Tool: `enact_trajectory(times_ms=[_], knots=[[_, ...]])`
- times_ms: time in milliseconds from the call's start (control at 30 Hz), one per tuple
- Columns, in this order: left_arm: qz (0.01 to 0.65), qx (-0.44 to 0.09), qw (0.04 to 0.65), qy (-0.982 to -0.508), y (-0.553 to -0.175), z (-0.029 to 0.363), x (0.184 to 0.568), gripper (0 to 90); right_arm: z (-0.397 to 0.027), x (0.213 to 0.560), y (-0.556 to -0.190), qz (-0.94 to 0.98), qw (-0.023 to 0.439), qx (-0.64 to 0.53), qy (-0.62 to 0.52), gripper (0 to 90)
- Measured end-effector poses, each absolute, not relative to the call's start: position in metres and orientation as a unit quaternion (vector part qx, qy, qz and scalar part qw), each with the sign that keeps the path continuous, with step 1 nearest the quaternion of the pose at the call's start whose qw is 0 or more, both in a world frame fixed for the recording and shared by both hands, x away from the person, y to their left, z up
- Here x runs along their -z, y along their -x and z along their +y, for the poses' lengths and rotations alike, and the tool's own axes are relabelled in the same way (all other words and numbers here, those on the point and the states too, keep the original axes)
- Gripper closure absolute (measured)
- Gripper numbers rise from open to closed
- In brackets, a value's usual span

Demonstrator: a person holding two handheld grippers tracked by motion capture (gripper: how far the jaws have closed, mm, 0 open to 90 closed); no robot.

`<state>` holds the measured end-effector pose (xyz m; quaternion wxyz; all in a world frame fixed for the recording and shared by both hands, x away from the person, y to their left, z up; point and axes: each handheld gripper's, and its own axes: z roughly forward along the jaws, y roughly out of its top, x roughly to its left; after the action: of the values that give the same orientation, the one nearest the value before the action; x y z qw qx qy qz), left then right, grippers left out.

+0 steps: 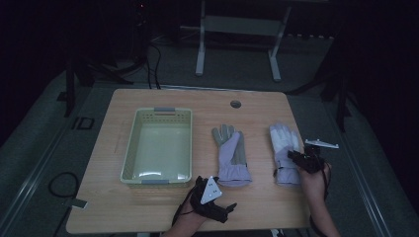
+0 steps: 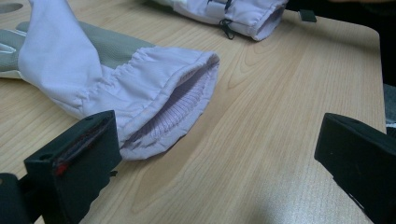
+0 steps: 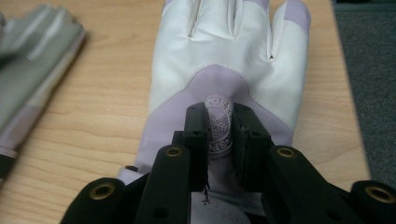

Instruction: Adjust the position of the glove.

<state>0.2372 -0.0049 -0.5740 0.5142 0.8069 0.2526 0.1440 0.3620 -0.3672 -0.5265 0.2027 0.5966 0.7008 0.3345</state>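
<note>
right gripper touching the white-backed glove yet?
Touching. In the right gripper view, the right gripper has its jaws nearly together, pinching a fold of the right glove at the round logo patch on its back.

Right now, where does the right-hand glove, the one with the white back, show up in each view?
High view: the white-backed glove lies right of centre, by the right gripper.
Left gripper view: its cuff shows at the top edge, beyond the grey-palmed glove.
Right gripper view: it lies centred, fabric pinched between the fingers.
Shared landmark: the grey-palmed glove beside it.
</note>
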Motion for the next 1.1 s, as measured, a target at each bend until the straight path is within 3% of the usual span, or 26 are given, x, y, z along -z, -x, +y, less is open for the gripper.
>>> enact_trajectory(times_ms=[100, 333, 667, 867, 967, 1100], knots=[[0.252, -0.145, 0.513, -0.807, -0.237, -0.005, 0.574, 0.4, -0.368, 0.533, -0.364, 0.702, 0.201, -0.334, -0.596, 73.6], [0.252, -0.144, 0.513, -0.808, -0.237, -0.005, 0.574, 0.4, -0.379, 0.516, -0.361, 0.717, 0.210, -0.356, -0.562, 56.4], [0.253, -0.142, 0.513, -0.808, -0.237, -0.005, 0.574, 0.4, -0.385, 0.530, -0.363, 0.754, 0.190, -0.345, -0.526, 49.6], [0.253, -0.142, 0.512, -0.808, -0.238, -0.005, 0.574, 0.4, -0.383, 0.540, -0.367, 0.762, 0.166, -0.335, -0.529, 63.8], [0.254, -0.142, 0.512, -0.808, -0.238, -0.005, 0.574, 0.4, -0.381, 0.538, -0.368, 0.763, 0.159, -0.331, -0.532, 75.8], [0.255, -0.142, 0.513, -0.807, -0.238, -0.005, 0.574, 0.4, -0.380, 0.524, -0.367, 0.756, 0.162, -0.337, -0.537, 80.2]])
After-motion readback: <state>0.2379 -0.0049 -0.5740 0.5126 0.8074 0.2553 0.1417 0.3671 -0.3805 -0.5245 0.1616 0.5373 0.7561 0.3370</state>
